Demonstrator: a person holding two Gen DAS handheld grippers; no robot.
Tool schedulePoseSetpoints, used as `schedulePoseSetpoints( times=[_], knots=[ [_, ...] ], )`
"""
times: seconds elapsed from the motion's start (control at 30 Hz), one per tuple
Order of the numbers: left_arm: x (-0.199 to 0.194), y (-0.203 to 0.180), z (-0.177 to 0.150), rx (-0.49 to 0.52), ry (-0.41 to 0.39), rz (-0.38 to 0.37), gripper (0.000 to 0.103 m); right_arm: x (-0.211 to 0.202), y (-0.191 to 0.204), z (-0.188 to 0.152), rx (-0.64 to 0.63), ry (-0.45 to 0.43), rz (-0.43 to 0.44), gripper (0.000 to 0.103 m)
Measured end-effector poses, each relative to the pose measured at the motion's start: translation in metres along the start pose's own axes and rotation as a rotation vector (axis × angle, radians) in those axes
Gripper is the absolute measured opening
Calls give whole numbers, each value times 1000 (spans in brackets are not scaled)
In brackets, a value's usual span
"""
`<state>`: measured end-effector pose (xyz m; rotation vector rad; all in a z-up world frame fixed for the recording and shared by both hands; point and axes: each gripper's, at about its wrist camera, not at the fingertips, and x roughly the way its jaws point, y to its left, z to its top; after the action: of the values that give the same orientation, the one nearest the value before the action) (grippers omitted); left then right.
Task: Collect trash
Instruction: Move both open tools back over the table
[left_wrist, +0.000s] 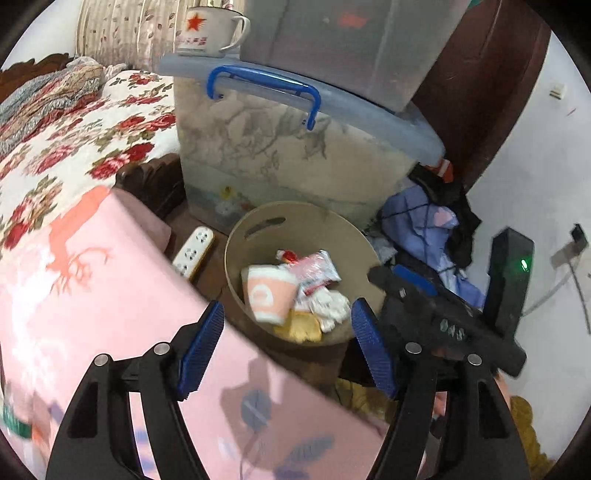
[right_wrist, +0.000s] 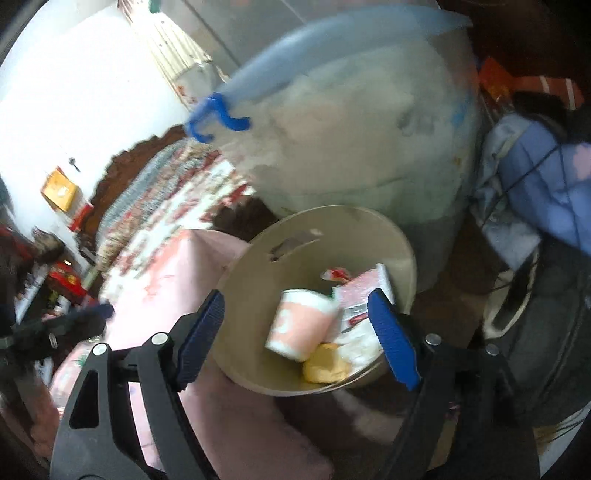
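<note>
A beige round trash bin (left_wrist: 325, 225) stands on the floor and holds a pink paper cup (left_wrist: 267, 295), a red-and-white wrapper (left_wrist: 317, 271), crumpled white paper (left_wrist: 330, 306) and a yellow scrap (left_wrist: 304, 328). My left gripper (left_wrist: 288, 343) is open and empty, hovering above the bin's near rim. In the right wrist view the bin (right_wrist: 369, 229), the cup (right_wrist: 299, 323), the wrapper (right_wrist: 364, 291) and the yellow scrap (right_wrist: 325, 363) show blurred. My right gripper (right_wrist: 295, 339) is open and empty, directly over the bin. The right gripper's body (left_wrist: 443, 314) shows at the right of the left wrist view.
A pink cloth-covered surface (left_wrist: 110, 314) lies left of the bin. A white power strip (left_wrist: 194, 251) lies on the floor. Translucent storage boxes (left_wrist: 295, 155) with a blue handle stand behind, with a star mug (left_wrist: 210, 29) on top. Clothes (left_wrist: 424, 229) pile at the right. A floral bed (left_wrist: 74, 129) is at the left.
</note>
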<state>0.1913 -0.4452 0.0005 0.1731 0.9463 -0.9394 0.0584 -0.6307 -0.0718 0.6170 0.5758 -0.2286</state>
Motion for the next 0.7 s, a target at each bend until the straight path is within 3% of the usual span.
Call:
schedulePoseSetpoints(
  times=[0.13, 0.37, 0.53, 0.7],
  knots=[
    [-36, -1, -45, 16, 14, -9, 68, -15, 29, -21, -3, 10, 77, 80],
    [-89, 6, -142, 50, 59, 21, 68, -18, 87, -68, -22, 106, 199, 78],
    [-132, 44, -205, -51, 84, 47, 68, -6, 138, -106, -69, 203, 265, 72],
    [-186, 91, -252, -200, 34, 97, 68, 6, 199, -142, -157, 294, 338, 69]
  ],
)
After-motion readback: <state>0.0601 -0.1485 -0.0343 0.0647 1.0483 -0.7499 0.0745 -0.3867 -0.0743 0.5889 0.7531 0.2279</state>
